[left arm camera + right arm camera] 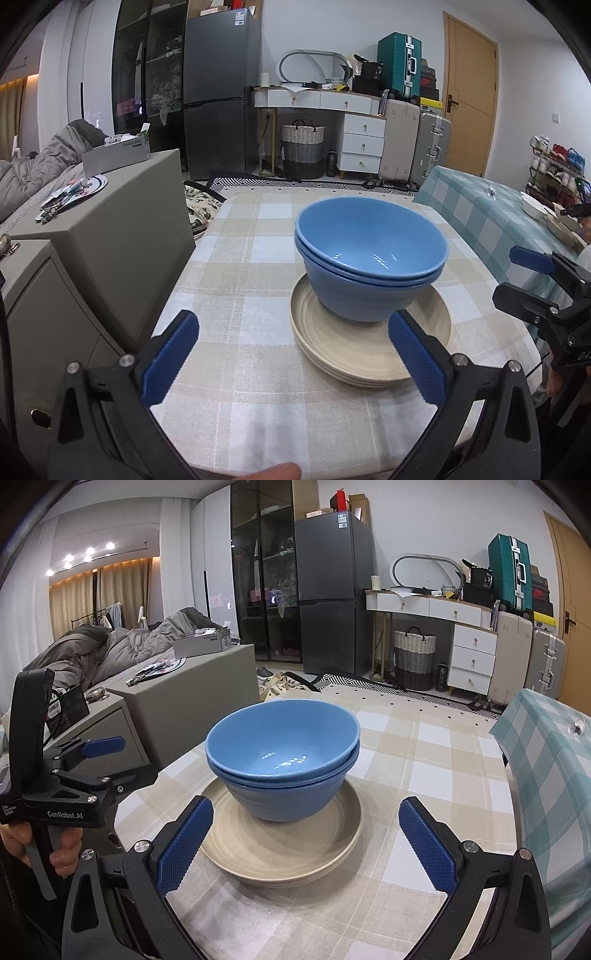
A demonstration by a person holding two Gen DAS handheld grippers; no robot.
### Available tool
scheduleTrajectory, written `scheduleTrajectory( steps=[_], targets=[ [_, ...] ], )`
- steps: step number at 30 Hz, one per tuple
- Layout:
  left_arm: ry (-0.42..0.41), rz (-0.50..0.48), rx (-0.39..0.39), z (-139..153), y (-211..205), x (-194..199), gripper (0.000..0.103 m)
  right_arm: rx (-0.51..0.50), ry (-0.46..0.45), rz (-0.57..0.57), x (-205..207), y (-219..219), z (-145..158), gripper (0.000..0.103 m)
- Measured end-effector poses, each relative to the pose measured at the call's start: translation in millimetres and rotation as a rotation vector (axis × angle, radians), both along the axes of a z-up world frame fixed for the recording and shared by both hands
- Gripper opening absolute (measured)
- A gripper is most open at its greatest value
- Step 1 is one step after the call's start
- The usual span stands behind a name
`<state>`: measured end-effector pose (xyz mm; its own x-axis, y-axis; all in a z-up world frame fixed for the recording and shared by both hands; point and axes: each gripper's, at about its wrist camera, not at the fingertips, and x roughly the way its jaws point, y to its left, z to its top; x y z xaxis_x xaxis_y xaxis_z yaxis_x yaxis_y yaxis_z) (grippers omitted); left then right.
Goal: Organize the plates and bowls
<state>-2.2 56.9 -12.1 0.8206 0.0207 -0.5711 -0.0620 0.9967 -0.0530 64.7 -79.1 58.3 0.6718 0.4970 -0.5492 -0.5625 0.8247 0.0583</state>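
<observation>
Two nested blue bowls (369, 254) (282, 746) stand upright on a stack of beige plates (369, 354) (288, 849) in the middle of the beige checked tablecloth (251, 266) (424, 760). My left gripper (295, 354) is open, near the table's front edge; its right finger reaches the plates' rim and nothing is between the pads. My right gripper (304, 845) is open and empty too, its fingers standing either side of the near edge of the plates. Each gripper shows in the other's view: the right gripper (524, 280) at the right edge, the left gripper (118, 764) at the left, held by a hand (62, 845).
A grey cabinet (110, 236) (192, 701) stands close on the left of the table. A second table with a teal checked cloth (480, 210) (546, 760) adjoins on the right and carries pale dishes (535, 210). A fridge, a white desk and suitcases line the far wall.
</observation>
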Motion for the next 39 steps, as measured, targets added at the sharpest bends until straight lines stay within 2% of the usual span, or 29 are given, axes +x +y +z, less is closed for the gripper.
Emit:
scheduleTrajectory(
  steps=[10,39],
  targets=[
    [-0.026,-0.005,-0.001,-1,-7,-9,0.103,0.060,-0.008,0.002,-12,-4,-10,0.102],
    [-0.035,-0.005,-0.013,-1,-6,-11,0.103,0.066,-0.023,0.032,-13,-1,-7,0.102]
  ],
)
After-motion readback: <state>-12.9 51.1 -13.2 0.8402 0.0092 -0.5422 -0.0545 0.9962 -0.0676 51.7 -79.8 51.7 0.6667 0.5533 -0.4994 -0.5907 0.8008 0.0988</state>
